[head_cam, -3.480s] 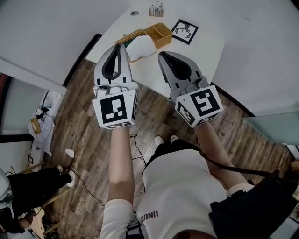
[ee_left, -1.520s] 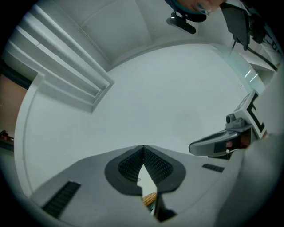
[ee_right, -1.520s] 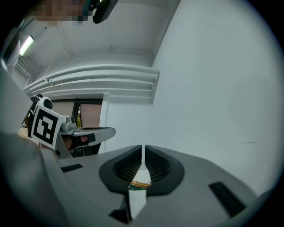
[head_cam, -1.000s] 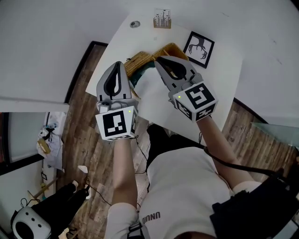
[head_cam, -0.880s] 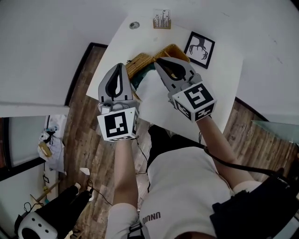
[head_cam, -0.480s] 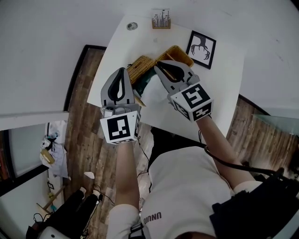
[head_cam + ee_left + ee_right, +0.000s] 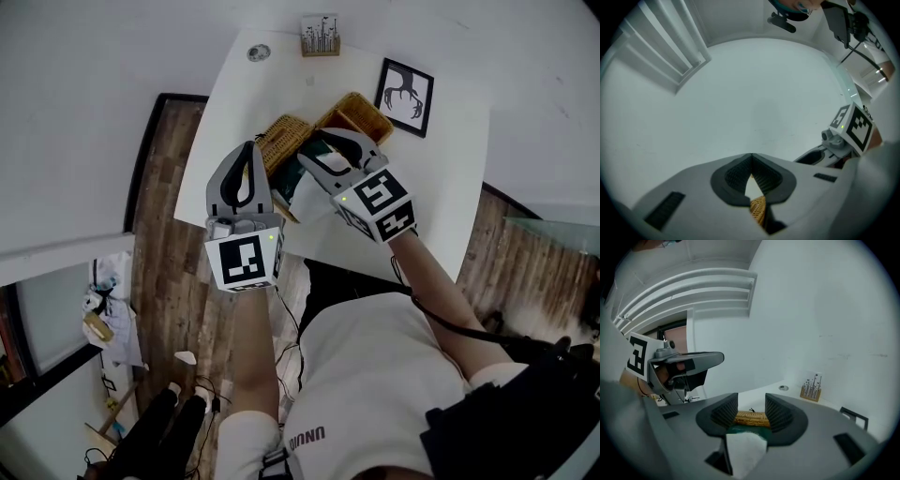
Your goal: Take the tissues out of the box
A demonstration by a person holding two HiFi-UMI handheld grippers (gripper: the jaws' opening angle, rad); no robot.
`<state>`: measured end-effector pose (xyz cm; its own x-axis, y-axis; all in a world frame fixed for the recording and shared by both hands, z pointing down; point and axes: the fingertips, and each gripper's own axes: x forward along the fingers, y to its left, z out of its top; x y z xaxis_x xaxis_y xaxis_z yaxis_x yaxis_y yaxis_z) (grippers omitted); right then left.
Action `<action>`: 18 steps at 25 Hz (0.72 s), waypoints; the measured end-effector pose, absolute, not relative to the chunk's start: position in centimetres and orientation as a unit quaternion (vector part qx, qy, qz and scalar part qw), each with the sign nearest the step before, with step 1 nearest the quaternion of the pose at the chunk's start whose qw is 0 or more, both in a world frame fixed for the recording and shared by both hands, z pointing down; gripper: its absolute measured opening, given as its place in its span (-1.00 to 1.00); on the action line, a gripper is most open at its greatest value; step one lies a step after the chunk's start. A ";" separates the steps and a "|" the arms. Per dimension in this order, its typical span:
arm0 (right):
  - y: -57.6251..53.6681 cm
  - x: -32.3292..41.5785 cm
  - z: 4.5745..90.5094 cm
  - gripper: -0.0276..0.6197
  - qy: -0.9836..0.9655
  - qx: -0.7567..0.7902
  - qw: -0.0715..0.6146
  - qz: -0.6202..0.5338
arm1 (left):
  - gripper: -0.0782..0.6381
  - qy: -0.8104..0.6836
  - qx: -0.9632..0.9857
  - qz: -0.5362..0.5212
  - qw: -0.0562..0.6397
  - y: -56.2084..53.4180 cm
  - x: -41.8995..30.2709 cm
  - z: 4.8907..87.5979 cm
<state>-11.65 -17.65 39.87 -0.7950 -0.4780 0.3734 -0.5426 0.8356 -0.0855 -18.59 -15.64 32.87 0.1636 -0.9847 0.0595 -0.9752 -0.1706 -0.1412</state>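
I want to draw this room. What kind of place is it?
Probably a room in an office or lab, made homelike: a white rectangular table stands on a brown wood-plank floor, with a black-framed antler picture lying on it.

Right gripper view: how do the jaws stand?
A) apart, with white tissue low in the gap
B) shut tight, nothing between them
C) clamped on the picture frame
A: on the right gripper the jaws have just been opening and stand apart, with the tissue low between them, unpressed.
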 end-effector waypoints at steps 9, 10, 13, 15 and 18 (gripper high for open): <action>-16.9 -12.7 44.3 -0.06 -0.931 0.254 0.238 0.111 | -0.75 0.633 -0.771 -0.066 0.024 -16.7 -19.2 34.0; -16.8 -12.7 44.7 -0.05 -0.930 0.252 0.245 0.112 | -0.75 0.633 -0.771 -0.066 0.022 -16.8 -19.2 34.1; -16.6 -12.9 45.6 -0.01 -0.926 0.246 0.261 0.113 | -0.75 0.630 -0.773 -0.064 0.020 -17.0 -19.3 34.5; -16.5 -13.0 46.1 0.02 -0.925 0.241 0.270 0.117 | -0.75 0.630 -0.774 -0.063 0.017 -17.1 -19.5 34.7; -16.2 -13.1 47.1 0.06 -0.922 0.229 0.288 0.122 | -0.75 0.630 -0.774 -0.063 0.012 -17.4 -19.6 35.0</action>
<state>-13.15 -16.23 47.11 -0.7294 -0.3526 0.5862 -0.4925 0.8654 -0.0923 -19.63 -17.36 34.97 0.1984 -0.9767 0.0824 -0.9735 -0.2061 -0.0990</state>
